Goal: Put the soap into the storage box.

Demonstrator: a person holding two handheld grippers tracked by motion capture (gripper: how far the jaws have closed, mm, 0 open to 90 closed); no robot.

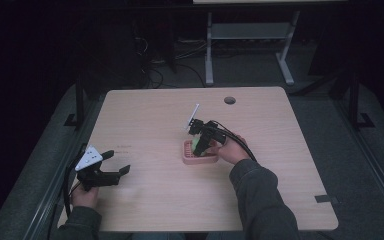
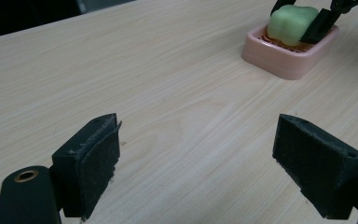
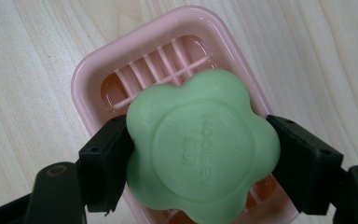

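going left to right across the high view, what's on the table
left tool held open at the left edge → pink soap dish near the middle → green soap over the dish, gripped by the right tool → person's right hand

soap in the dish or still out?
Over the dish, cannot tell if seated. The right gripper is shut on the green soap directly above the pink soap dish; contact with the slats is hidden.
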